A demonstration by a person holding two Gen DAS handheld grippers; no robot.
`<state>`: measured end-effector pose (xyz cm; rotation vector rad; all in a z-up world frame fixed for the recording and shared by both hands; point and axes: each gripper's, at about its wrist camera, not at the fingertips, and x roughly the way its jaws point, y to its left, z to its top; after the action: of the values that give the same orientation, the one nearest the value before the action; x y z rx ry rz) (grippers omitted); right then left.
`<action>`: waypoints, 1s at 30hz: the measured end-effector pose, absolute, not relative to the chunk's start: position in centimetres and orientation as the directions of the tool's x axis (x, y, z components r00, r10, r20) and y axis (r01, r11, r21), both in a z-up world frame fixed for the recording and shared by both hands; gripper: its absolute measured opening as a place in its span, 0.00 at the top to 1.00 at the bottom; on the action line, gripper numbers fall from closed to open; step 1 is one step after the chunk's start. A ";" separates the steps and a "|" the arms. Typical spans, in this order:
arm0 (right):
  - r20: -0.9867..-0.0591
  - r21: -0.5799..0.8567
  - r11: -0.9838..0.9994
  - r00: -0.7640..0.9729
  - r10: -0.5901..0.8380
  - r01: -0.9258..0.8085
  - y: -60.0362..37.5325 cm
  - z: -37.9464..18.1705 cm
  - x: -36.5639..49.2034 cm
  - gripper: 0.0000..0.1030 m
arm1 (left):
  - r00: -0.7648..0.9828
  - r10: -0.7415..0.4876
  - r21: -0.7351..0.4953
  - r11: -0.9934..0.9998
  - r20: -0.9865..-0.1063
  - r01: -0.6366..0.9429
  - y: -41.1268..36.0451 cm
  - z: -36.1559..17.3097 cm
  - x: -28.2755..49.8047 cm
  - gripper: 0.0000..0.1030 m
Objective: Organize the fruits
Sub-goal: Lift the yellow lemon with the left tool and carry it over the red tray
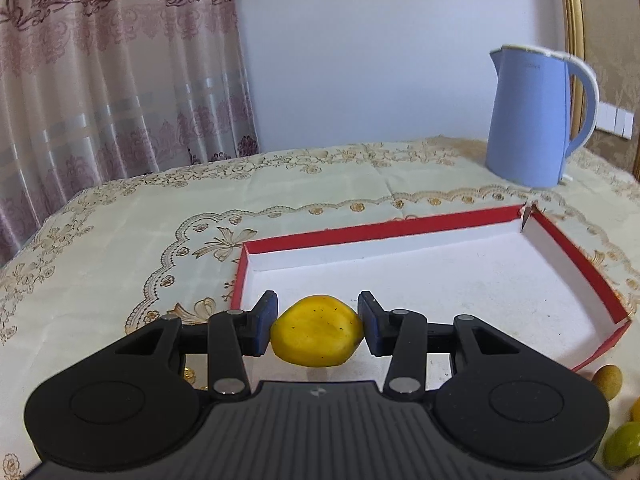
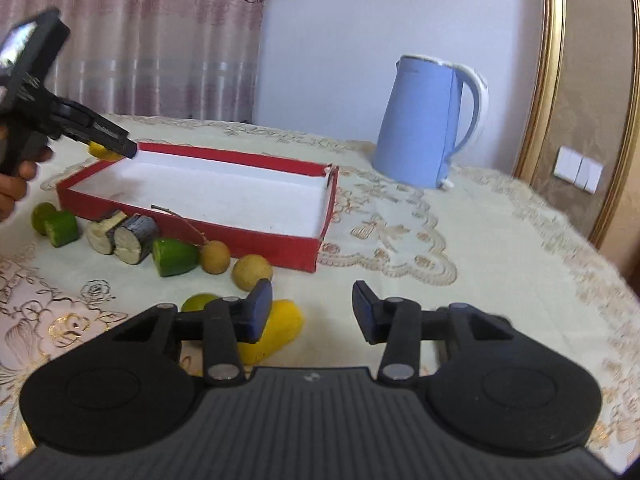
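Note:
My left gripper point(image 1: 318, 326) is shut on a yellow fruit piece point(image 1: 317, 336) and holds it above the near left corner of the red tray point(image 1: 376, 230), whose white inside is bare. In the right wrist view the left gripper point(image 2: 116, 146) hovers over the tray's point(image 2: 240, 240) far left corner with the yellow piece point(image 2: 102, 151) in it. My right gripper point(image 2: 306, 312) is open and empty above the tablecloth, in front of the tray. A yellow fruit piece point(image 2: 276, 332) lies just left of it, partly behind the left finger.
Loose fruit lies along the tray's front wall: green pieces point(image 2: 64, 228) point(image 2: 174, 258), dark-skinned pieces point(image 2: 132, 238), two brown round fruits point(image 2: 252, 272), a lime point(image 2: 198, 302). A blue kettle point(image 2: 430, 122) stands at the back right. A curtain hangs behind the table.

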<state>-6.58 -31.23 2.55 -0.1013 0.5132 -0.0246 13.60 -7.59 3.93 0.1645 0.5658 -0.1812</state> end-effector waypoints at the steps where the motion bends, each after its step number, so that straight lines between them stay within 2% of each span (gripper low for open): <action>1: -0.497 -0.105 0.994 0.867 -0.042 -0.011 -31.2 2.5 -6.7 0.59 | 0.826 -0.120 0.111 0.970 -0.551 0.215 -7.9 3.8 13.7 0.58; 6: -0.542 -0.061 0.996 0.840 0.019 -0.062 -30.6 1.8 -6.0 0.59 | 0.823 -0.117 0.142 0.962 -0.556 0.233 -9.2 3.2 13.5 0.58; 11: -0.560 0.007 0.999 0.828 0.035 -0.037 -31.3 1.2 -5.1 0.60 | 0.830 -0.112 0.178 0.953 -0.546 0.245 -10.0 2.9 13.1 0.58; 12: -0.569 0.034 0.999 0.821 0.047 -0.034 -31.7 1.1 -4.8 0.60 | 0.829 -0.110 0.177 0.954 -0.548 0.243 -10.1 3.0 13.2 0.58; 14: -0.579 0.039 0.999 0.815 0.037 -0.017 -31.9 0.8 -4.5 0.48 | 0.824 -0.111 0.166 0.956 -0.555 0.241 -10.2 3.0 13.5 0.58; 16: -0.580 0.010 1.000 0.814 0.022 -0.020 -31.4 0.6 -4.4 0.49 | 0.824 -0.107 0.162 0.959 -0.557 0.234 -10.2 3.1 13.7 0.58; 18: -0.587 0.001 1.000 0.809 0.025 -0.029 -31.1 0.7 -4.4 0.51 | 0.824 -0.096 0.168 0.959 -0.559 0.226 -10.5 3.2 14.2 0.58; 19: -0.593 0.014 0.999 0.804 0.044 -0.044 -31.1 0.7 -4.2 0.60 | 0.823 -0.092 0.170 0.960 -0.561 0.223 -10.7 3.2 14.5 0.58; 20: -0.599 0.032 0.998 0.798 0.061 -0.051 -31.1 0.8 -4.0 0.64 | 0.819 -0.086 0.171 0.961 -0.567 0.219 -10.9 3.2 14.9 0.58; 24: -0.600 -0.015 0.998 0.799 0.034 -0.053 -30.4 0.7 -3.9 0.64 | 0.805 -0.072 0.166 0.964 -0.589 0.208 -11.4 3.2 16.5 0.58; 30: -0.585 -0.004 0.999 0.810 0.032 -0.043 -30.5 0.9 -4.0 0.70 | 0.785 -0.033 0.179 0.967 -0.618 0.182 -12.0 2.9 19.2 0.56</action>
<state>-4.05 -30.49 0.91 -0.0170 0.6247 0.0399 19.24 -12.01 2.88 0.2353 0.6591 -0.1173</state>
